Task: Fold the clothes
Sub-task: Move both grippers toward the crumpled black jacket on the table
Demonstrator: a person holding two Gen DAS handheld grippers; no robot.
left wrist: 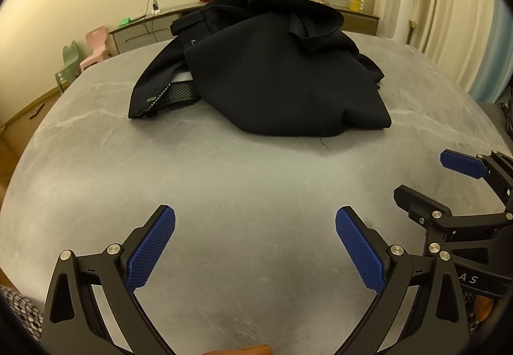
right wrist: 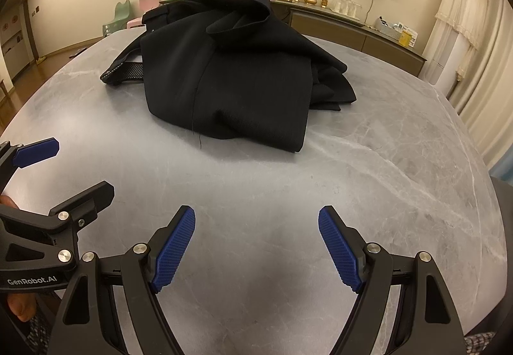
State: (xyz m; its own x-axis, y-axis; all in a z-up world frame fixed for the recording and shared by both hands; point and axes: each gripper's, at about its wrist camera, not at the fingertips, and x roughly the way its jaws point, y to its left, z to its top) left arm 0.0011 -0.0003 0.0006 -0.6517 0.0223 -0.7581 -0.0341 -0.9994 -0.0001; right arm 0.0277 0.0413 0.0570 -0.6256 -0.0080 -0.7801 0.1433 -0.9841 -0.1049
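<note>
We are holding left gripper [left wrist: 255, 220] and right gripper [right wrist: 256, 220] wide apart, empty, short of black trousers [left wrist: 272, 72] lying loosely bundled on grey table [left wrist: 224, 181]; stage unclear.

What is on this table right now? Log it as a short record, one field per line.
garment: black fabric garment, crumpled in a loose heap, not folded
garment detail: mesh lining showing at one edge
surface: grey marbled table
left gripper: open, empty, short of the garment
right gripper: open, empty, short of the garment
contact: neither gripper touches the cloth
</note>
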